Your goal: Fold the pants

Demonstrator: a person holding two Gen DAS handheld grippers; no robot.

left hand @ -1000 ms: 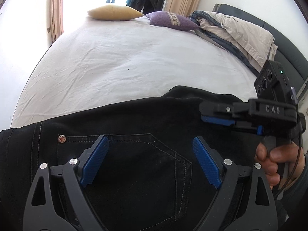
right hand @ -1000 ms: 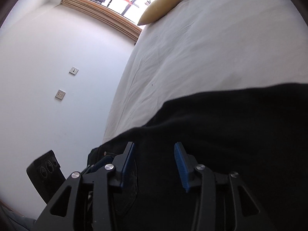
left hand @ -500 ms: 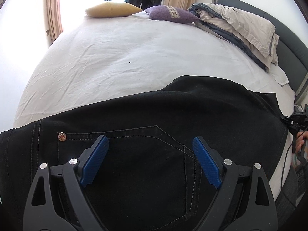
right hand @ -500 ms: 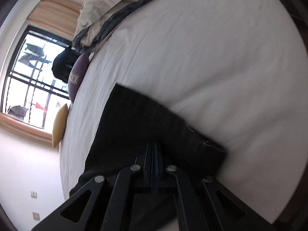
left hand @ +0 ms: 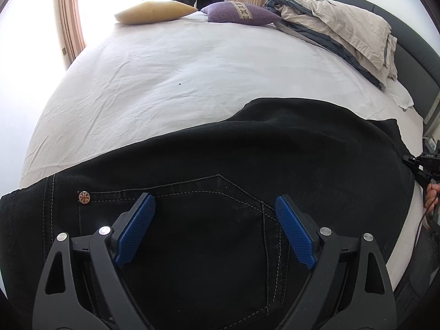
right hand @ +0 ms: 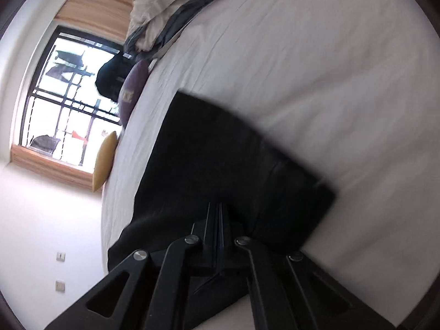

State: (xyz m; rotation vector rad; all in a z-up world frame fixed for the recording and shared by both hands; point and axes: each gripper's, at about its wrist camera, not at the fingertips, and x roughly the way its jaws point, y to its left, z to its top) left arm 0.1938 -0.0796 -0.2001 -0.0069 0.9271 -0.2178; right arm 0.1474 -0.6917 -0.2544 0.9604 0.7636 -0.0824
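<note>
Black denim pants lie across the near edge of a white bed. A back pocket with a metal rivet faces up. My left gripper is open, its blue pads spread over the pocket. My right gripper is shut on the leg end of the pants, at the bed's side edge. It also shows in the left wrist view at the far right, held by a hand.
A yellow pillow and a purple pillow lie at the far end of the bed. A rumpled beige and grey duvet lies along the dark headboard. A window is beyond.
My right gripper has moved from beside the left gripper to the leg end at the bed's right edge and has shut on the fabric. The left gripper has stayed open over the pocket.
</note>
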